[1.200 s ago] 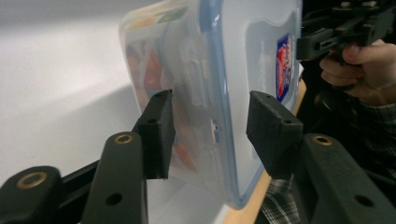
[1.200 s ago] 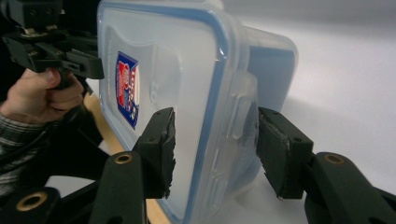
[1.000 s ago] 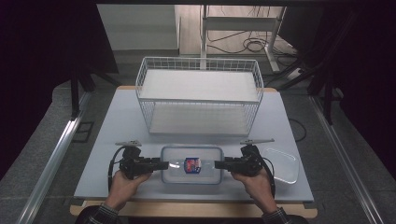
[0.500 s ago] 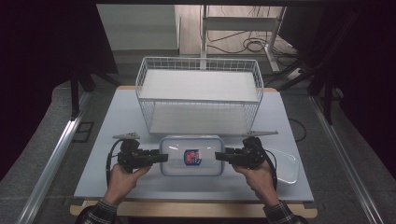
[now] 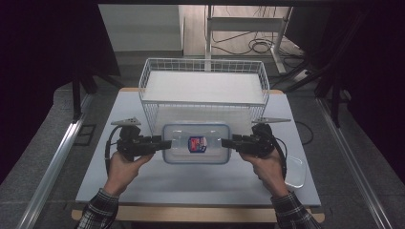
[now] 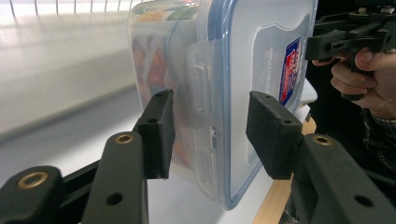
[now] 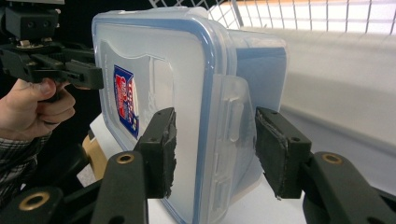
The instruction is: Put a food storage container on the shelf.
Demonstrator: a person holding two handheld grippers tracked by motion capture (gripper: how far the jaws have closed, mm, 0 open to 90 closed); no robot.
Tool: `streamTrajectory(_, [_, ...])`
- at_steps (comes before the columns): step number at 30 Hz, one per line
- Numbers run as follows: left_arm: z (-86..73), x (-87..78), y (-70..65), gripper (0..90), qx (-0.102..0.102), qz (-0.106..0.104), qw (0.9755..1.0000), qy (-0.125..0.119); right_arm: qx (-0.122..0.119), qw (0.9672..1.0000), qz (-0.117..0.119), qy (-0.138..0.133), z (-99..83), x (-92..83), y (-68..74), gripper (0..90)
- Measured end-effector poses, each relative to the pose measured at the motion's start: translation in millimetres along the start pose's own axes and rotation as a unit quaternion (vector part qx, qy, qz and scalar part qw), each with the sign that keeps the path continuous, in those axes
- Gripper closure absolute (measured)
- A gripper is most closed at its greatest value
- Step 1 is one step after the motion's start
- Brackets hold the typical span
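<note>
Container [image 5: 195, 143], clear plastic, rectangular, with blue-seamed snap lid and a red-and-blue label on top; sits at centre of the high view, just in front of the wire basket [image 5: 203, 87], carried between two hand-held grippers. Left gripper [image 5: 164, 143]: at centre left of the high view, held in the person's left hand [image 5: 123, 164], jaws partly closed and pinching the container's short end across lid and base; in the left gripper view its pads [image 6: 160, 133] stand either side of the side latch, the near pad against the container wall, the far pad at the lid face. Right gripper [image 5: 228, 142]: at centre right of the high view, held in the right hand [image 5: 265, 164], jaws likewise partly closed on the opposite short end; in the right gripper view its pads [image 7: 161, 149] bracket the latch there, one on the lid side, one on the base side. Contents: coloured items seen dimly through the wall, not identifiable. Basket: white wire, upper centre of the high view, on the pale grey table [image 5: 119, 109]. Clear plastic lid or tray [image 5: 297, 171]: lower right of the high view, near the table edge, well apart from the container. Sleeves: plaid, at the bottom edge.
</note>
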State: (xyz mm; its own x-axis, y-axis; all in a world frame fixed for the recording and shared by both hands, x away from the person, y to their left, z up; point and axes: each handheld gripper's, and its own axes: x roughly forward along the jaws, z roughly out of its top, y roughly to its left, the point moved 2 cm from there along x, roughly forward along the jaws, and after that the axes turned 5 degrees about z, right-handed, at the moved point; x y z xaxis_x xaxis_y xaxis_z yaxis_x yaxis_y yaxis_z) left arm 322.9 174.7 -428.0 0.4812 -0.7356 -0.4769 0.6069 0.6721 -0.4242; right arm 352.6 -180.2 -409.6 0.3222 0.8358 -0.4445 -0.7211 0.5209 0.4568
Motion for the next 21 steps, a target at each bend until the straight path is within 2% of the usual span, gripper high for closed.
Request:
streamTrajectory(6, [17.0, -3.8, -2.0, 52.9, 0.006, 0.001, 0.9999, -0.01, -0.006, 0.9999, -0.001, -0.01, 16.6, -4.3, 1.3, 49.9])
streamTrajectory(21, [71.9, -14.5, -4.9, 52.8, 0.023, 0.008, 0.9993, -0.029, -0.024, 0.9991, -0.002, -0.035, 68.1, -15.2, 3.7, 49.9])
